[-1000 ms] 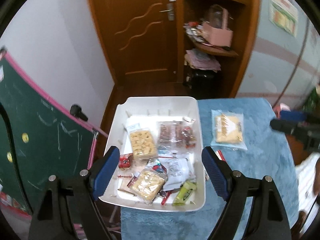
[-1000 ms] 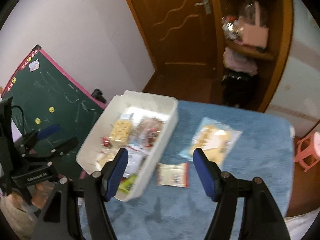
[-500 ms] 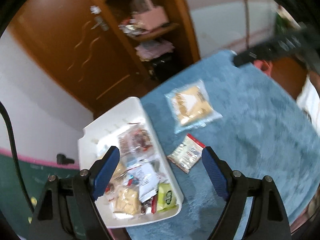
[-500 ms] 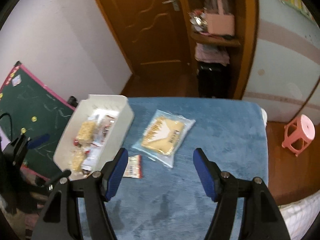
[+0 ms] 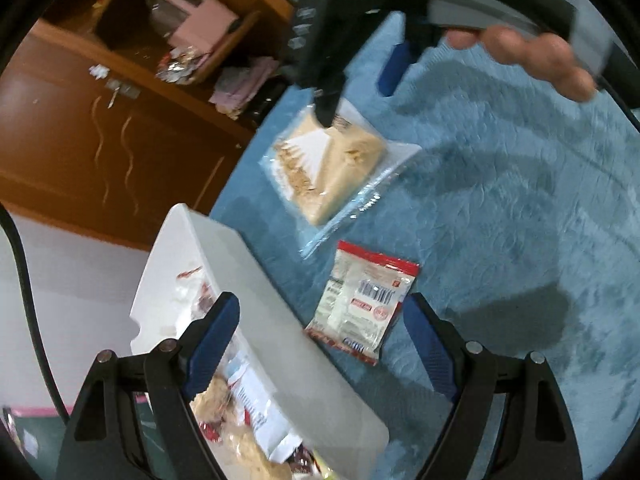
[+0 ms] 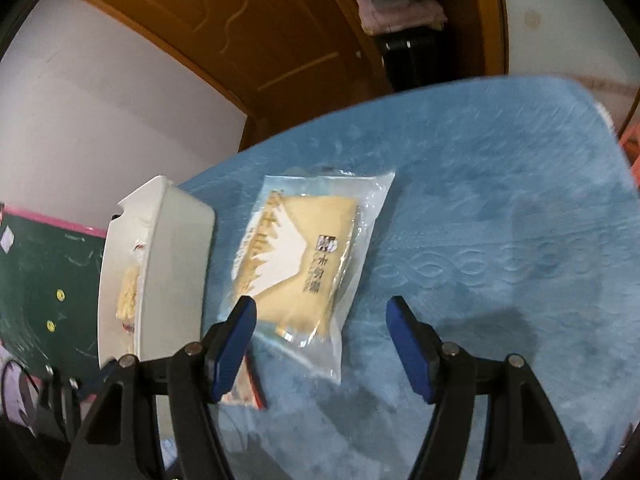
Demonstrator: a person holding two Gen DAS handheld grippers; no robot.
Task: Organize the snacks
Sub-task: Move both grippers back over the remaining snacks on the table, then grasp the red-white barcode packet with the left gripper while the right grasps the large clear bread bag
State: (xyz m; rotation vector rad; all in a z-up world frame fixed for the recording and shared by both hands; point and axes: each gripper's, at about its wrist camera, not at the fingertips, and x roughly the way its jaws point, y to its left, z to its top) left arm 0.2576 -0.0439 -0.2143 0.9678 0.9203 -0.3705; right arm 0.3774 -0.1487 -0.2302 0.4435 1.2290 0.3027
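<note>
A white bin (image 5: 256,288) with several snack packets stands at the left edge of the blue-covered table (image 5: 520,208). Beside it lies a small red and white packet (image 5: 360,304). My left gripper (image 5: 322,340) is open above the bin's wall and this packet, holding nothing. Farther back lies a clear bag with a tan pastry (image 5: 332,164). My right gripper (image 5: 360,88), with a hand on it, hovers over that bag. In the right wrist view the right gripper (image 6: 320,332) is open, and the near end of the clear bag (image 6: 304,252) lies between its fingers. The white bin (image 6: 176,260) is to its left.
A wooden door (image 6: 260,40) and a shelf unit with a pink box (image 5: 200,24) stand behind the table. A green chalkboard (image 6: 48,280) leans to the left of the bin. The blue cloth (image 6: 500,240) stretches bare to the right.
Both grippers have come down toward the table. The left one rolled and swung from over the bin toward the small packet. The right one moved over the clear pastry bag.
</note>
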